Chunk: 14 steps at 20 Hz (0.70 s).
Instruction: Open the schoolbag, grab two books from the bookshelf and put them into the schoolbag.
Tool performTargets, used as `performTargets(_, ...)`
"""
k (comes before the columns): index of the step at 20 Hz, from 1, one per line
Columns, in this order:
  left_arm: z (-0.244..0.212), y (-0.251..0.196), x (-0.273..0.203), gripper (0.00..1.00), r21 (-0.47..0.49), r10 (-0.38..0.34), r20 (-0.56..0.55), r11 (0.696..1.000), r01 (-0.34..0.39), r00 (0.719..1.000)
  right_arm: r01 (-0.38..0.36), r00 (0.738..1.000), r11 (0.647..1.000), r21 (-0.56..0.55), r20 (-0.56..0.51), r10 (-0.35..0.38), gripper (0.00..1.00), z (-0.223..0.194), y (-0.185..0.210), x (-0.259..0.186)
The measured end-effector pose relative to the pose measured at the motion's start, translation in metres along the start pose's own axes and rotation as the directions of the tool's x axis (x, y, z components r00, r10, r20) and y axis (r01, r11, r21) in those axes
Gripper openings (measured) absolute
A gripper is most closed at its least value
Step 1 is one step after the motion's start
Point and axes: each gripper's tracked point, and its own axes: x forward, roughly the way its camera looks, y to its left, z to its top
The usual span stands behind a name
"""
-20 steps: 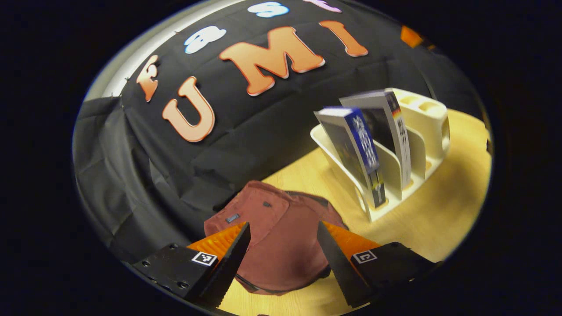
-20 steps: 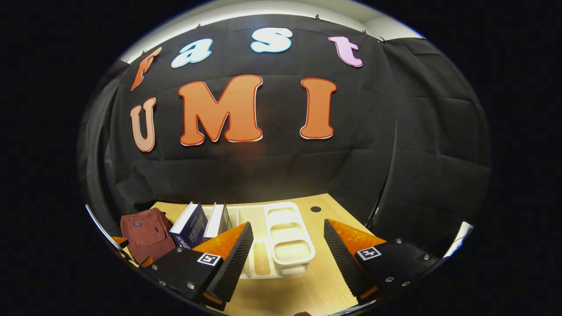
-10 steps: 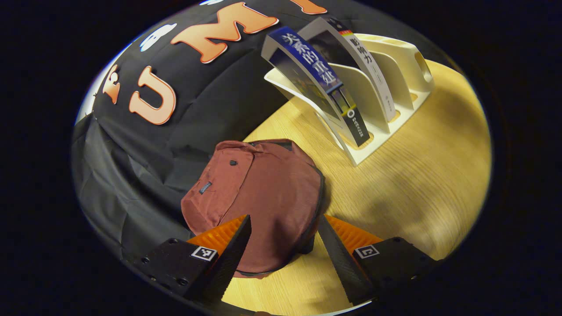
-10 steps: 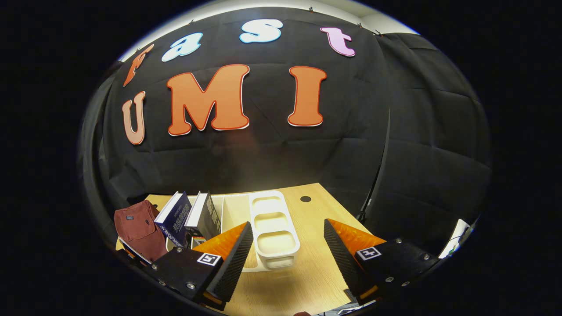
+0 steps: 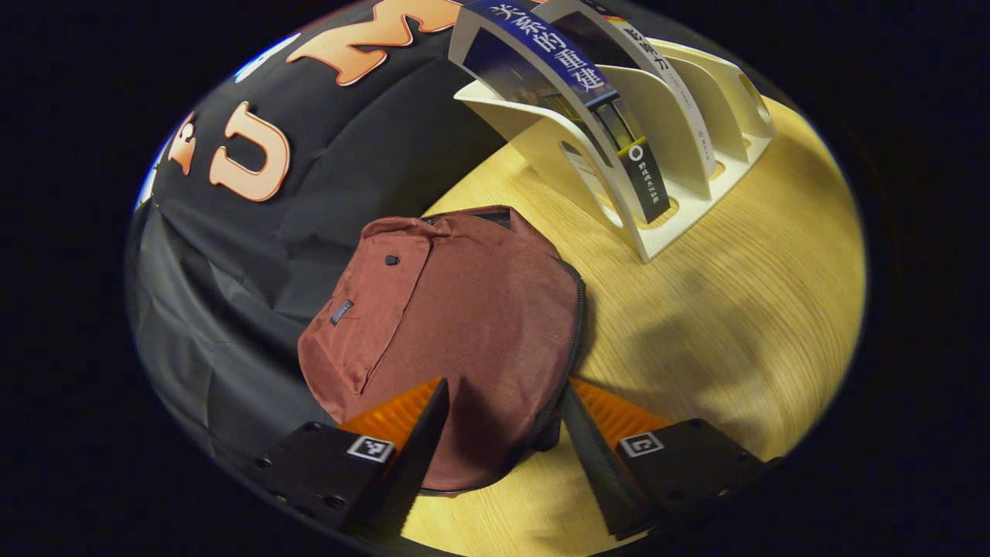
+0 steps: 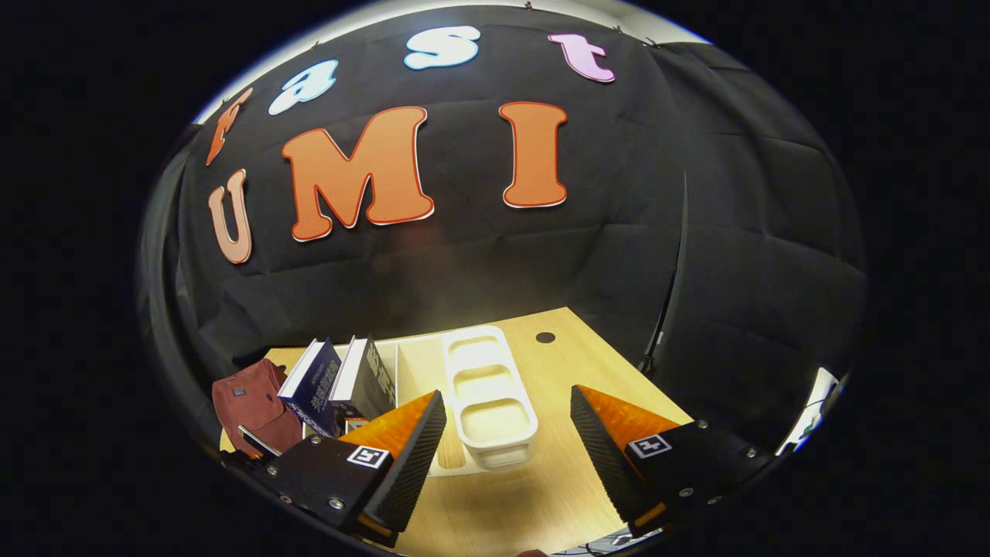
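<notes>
Centrally, the maroon schoolbag (image 5: 464, 325) is seen lying zipped on the wooden counter (image 5: 735, 325), beneath the left gripper (image 5: 503, 456), whose fingers are spread and empty. Two books (image 5: 580, 100) are held in the white bookshelf (image 5: 681, 155) beside it. The right gripper (image 6: 506, 449) is likewise spread, grasping nothing.

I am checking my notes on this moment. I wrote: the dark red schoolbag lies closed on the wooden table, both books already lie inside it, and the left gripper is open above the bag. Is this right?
Not quite. The two books stand in the white bookshelf, as the left gripper view shows. The rest holds: the schoolbag lies closed on the table, and the left gripper is open above it.
</notes>
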Motion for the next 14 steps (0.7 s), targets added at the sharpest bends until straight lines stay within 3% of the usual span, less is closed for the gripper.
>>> performTargets(3,0.006,0.002,-0.004,0.34,0.040,0.003,0.003,0.999,-0.003,1.000,-0.014,1.000,1.000,0.005,0.003,0.014,0.96,0.003,0.001,0.000)
performTargets(4,0.006,0.002,-0.006,0.41,0.046,-0.004,-0.018,0.999,0.005,1.000,-0.017,1.000,1.000,0.009,0.002,0.017,0.96,0.003,0.002,0.000)
performTargets(5,0.004,0.006,-0.006,0.18,0.037,-0.007,-0.030,0.999,0.008,1.000,-0.018,1.000,1.000,0.013,0.003,0.018,0.96,0.004,0.003,0.001)
performTargets(6,0.006,0.008,-0.007,0.09,0.008,-0.019,-0.033,1.000,0.019,0.999,-0.019,1.000,1.000,0.013,0.004,0.019,0.96,0.005,0.003,0.001)
performTargets(8,0.006,0.009,-0.006,0.02,-0.035,-0.061,-0.041,0.998,0.060,0.997,-0.023,1.000,1.000,0.009,0.011,0.023,0.96,0.008,0.006,0.006)
performTargets(14,0.004,0.006,-0.004,0.01,-0.043,-0.194,-0.098,0.981,0.191,0.976,-0.060,0.998,0.997,0.040,0.005,0.060,0.96,0.009,0.016,0.006)
